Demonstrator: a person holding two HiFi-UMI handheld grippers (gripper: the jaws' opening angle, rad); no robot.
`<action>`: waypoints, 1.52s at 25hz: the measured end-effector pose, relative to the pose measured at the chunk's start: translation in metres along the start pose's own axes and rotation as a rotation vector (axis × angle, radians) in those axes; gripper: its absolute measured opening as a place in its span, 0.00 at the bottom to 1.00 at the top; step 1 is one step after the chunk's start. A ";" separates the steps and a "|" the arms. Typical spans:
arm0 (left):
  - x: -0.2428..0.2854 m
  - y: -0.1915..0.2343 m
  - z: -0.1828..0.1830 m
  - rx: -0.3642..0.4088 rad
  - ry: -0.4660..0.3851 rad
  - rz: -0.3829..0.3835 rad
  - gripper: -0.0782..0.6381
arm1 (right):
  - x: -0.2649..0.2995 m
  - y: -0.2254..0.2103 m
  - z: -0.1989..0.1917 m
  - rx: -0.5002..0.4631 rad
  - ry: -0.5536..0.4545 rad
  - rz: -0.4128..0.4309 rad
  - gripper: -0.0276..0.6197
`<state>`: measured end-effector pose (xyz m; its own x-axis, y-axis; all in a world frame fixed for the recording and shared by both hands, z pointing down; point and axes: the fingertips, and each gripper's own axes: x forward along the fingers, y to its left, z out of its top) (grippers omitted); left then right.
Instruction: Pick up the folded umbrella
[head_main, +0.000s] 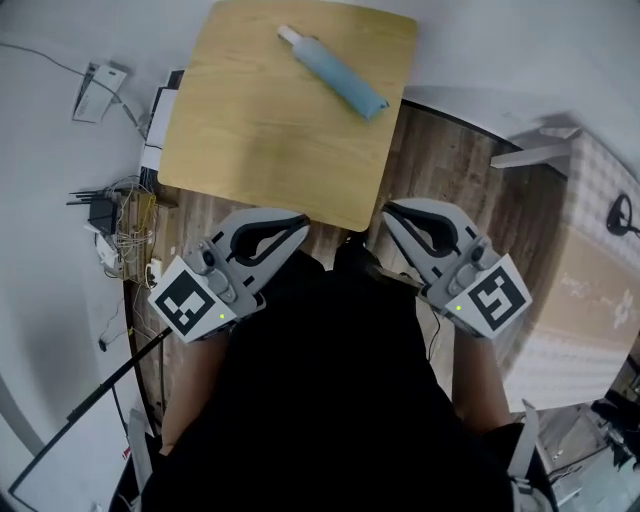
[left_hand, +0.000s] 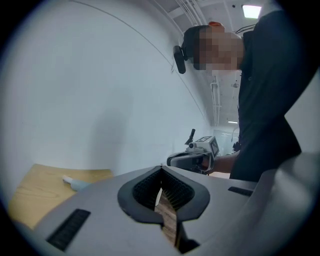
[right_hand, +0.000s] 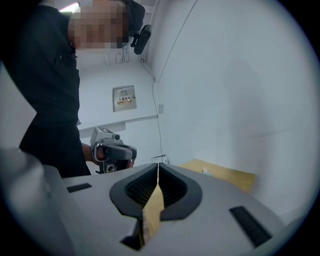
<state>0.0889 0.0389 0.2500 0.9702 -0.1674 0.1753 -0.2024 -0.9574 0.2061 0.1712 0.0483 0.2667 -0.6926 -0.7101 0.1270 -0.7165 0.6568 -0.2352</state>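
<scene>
Our left gripper (head_main: 300, 222) and right gripper (head_main: 392, 212) are pressed together, empty. The folded umbrella (head_main: 335, 72), on the table (head_main: 250, 130), barely shows in their views.

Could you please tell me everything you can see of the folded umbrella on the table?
The folded umbrella is a slim, pale blue roll, apparently fabric, with a white end piece pointing far-left in the head view. It lies flat and diagonal on the far part of the wooden table, its other end near the right edge. Only the table touches it; nothing holds it.
</scene>
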 end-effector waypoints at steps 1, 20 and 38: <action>0.002 -0.002 0.000 0.001 0.005 0.004 0.13 | -0.001 -0.002 -0.002 0.001 0.004 0.012 0.07; 0.007 0.061 0.013 -0.012 -0.073 -0.040 0.13 | 0.041 -0.036 0.012 -0.006 0.077 -0.054 0.07; -0.016 0.174 -0.024 0.105 0.015 -0.123 0.13 | 0.149 -0.083 0.016 -0.025 0.309 -0.153 0.08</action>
<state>0.0354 -0.1190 0.3060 0.9846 -0.0445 0.1692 -0.0663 -0.9899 0.1253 0.1283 -0.1162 0.2896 -0.5672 -0.6927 0.4455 -0.8130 0.5575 -0.1682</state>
